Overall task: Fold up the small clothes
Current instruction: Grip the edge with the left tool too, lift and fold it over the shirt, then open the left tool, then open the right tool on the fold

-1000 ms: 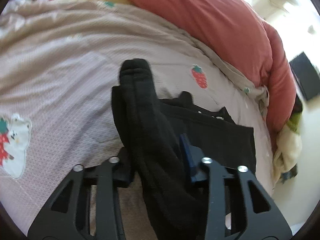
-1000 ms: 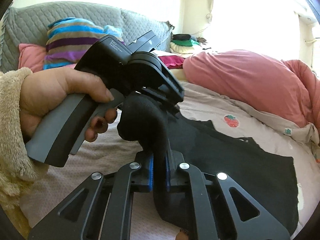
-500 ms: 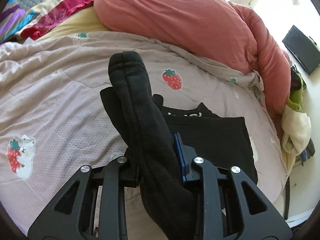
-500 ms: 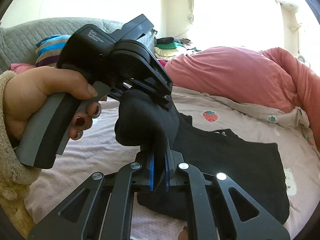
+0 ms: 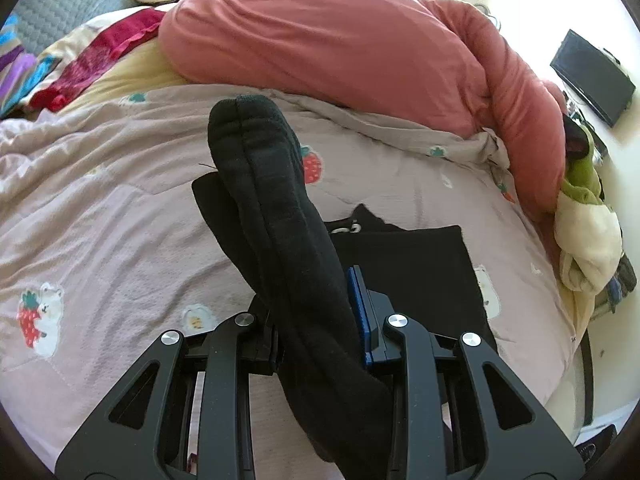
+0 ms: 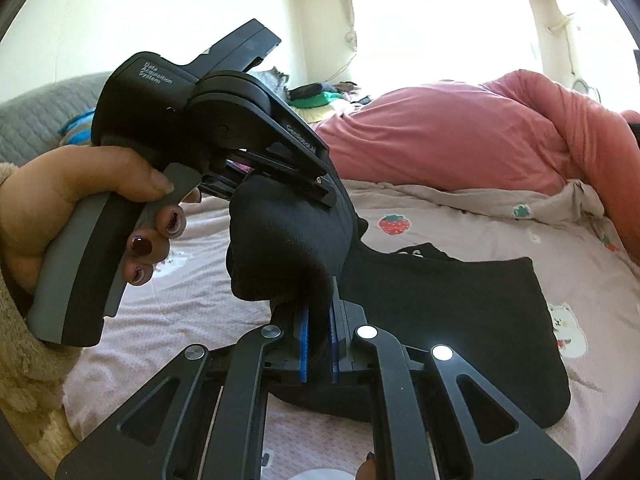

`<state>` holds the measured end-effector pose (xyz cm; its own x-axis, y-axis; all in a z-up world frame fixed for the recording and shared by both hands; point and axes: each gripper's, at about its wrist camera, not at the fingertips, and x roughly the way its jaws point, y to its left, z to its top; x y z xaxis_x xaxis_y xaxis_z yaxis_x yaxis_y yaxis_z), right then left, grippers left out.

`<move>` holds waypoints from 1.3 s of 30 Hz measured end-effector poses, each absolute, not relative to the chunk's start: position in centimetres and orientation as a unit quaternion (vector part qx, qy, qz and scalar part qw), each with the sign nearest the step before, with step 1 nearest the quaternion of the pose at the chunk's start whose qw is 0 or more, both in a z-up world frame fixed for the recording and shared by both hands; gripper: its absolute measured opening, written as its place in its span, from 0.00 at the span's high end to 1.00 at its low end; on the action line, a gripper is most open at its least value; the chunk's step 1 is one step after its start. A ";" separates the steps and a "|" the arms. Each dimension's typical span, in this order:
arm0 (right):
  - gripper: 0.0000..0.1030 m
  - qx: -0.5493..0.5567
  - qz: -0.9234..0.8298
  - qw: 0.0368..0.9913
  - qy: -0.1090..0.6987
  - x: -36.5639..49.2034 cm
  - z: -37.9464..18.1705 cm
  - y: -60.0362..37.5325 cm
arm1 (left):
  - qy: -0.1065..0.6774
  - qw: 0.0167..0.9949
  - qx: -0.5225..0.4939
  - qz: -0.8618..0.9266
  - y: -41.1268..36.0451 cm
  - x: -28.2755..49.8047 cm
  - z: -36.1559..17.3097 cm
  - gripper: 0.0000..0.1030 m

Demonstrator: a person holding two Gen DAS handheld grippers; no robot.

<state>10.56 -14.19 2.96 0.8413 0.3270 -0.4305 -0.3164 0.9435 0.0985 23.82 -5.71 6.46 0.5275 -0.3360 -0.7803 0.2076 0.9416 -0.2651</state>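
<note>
The left gripper [image 5: 316, 320] and the right gripper [image 6: 318, 330] both pinch one black sock [image 5: 280, 232], held up between them above the bed [image 5: 120, 220]. Keep both squeezing tight. Bring its ends together evenly.

Black sock [image 5: 280, 240] lifted higher off pink bedsheet [image 5: 100, 240]; left jaws closed tighter round it.
</note>
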 end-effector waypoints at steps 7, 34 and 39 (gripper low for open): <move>0.94 0.045 0.157 0.961 0.223 10.4 2.9 -17.0 | 0.457 0.872 -0.052 -0.169 -9.1 23.8 6.8 0.81; 0.94 0.141 0.106 0.951 0.255 10.0 -0.8 -25.5 | 0.492 0.846 0.005 -0.204 -20.2 24.6 3.0 0.79; 0.94 0.164 0.101 0.944 0.268 10.2 -1.8 -26.8 | 0.498 0.842 0.010 -0.207 -21.4 24.6 2.2 0.78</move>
